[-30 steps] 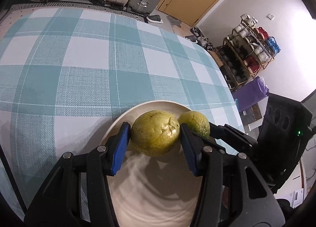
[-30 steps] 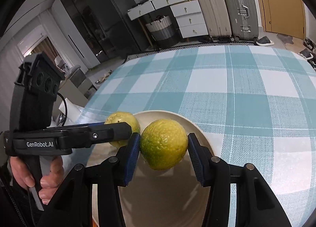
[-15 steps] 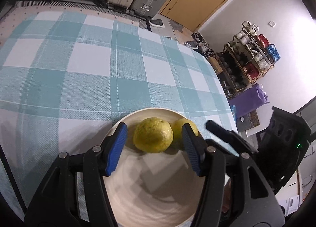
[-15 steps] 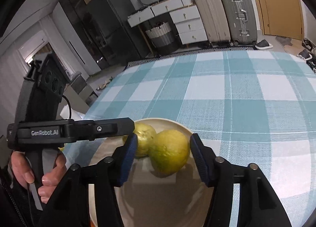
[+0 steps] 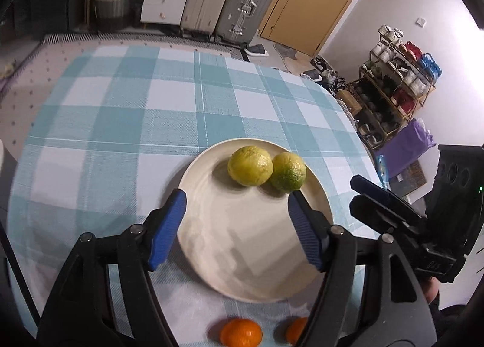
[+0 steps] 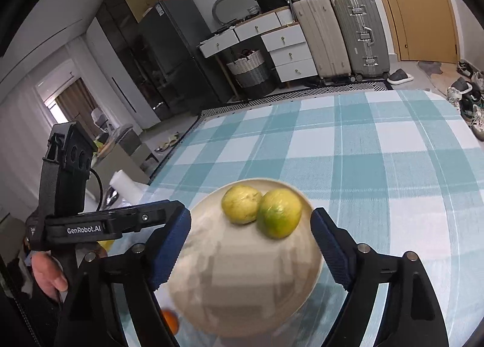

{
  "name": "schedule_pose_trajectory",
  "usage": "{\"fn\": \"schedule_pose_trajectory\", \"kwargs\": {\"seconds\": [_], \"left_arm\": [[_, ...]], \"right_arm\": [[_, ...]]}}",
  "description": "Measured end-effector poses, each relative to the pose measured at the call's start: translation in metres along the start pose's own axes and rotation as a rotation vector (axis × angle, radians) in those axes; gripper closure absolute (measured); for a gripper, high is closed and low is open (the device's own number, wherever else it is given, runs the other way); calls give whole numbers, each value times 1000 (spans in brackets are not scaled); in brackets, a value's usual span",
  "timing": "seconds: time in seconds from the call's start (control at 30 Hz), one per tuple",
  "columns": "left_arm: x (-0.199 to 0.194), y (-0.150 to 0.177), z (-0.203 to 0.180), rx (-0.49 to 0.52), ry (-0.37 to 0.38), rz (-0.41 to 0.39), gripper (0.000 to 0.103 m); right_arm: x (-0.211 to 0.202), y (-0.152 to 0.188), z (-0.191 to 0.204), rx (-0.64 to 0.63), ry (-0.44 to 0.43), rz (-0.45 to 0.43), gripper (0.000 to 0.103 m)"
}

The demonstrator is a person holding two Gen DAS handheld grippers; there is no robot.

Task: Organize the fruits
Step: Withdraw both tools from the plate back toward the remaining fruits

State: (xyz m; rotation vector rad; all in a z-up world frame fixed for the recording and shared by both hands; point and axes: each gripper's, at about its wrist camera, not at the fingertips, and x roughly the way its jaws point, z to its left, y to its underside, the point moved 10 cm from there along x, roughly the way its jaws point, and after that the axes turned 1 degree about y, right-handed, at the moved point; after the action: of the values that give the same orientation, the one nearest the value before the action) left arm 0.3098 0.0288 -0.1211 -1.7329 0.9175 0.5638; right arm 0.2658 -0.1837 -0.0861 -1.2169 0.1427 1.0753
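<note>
Sitting side by side and touching on the far part of the round cream ceramic plate (image 5: 242, 256), the yellow-green citrus fruit (image 5: 250, 165) and the greener citrus fruit (image 5: 288, 170) mark a placing step that looks finished. The left gripper (image 5: 236, 202) hangs released above the near half of the plate, its blue-padded jaws spread wide with nothing between them, and the right gripper (image 6: 251, 223) is likewise released and empty, its jaws apart on either side of the plate's far half. The plate rests on the bench under a teal-and-white checked tablecloth (image 5: 121, 111). Near the plate's near edge, off it and on the cloth, lie a small orange mandarin (image 5: 241, 332) and a second orange fruit (image 5: 295, 330), partly hidden behind the left gripper's finger. Judging by this, the step in hand is the change from the green fruits to the orange ones. The next move probably calls for lowering one gripper toward the near edge, straddling a mandarin with open jaws, and closing gently, since the round fruit could roll away.
</note>
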Motion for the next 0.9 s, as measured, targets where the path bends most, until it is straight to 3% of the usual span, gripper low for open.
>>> {"fn": "schedule_pose_trajectory", "kwargs": {"seconds": [0.07, 0.3, 0.47, 0.73, 0.9], "left_arm": [[-10, 5, -4, 25, -9, -14, 26], [-30, 22, -5, 41, -55, -45, 25], [-49, 33, -1, 76, -146, -144, 21], [-59, 59, 5, 57, -177, -142, 17], [-60, 73, 6, 42, -176, -138, 17]], "right_arm": [[-5, 6, 4, 0, -1, -1, 18], [-26, 22, 17, -13, 17, -14, 13], [-37, 30, 25, -19, 35, -22, 12], [-65, 36, 37, -40, 102, -115, 2], [-69, 51, 45, -77, 108, -110, 0]]}}
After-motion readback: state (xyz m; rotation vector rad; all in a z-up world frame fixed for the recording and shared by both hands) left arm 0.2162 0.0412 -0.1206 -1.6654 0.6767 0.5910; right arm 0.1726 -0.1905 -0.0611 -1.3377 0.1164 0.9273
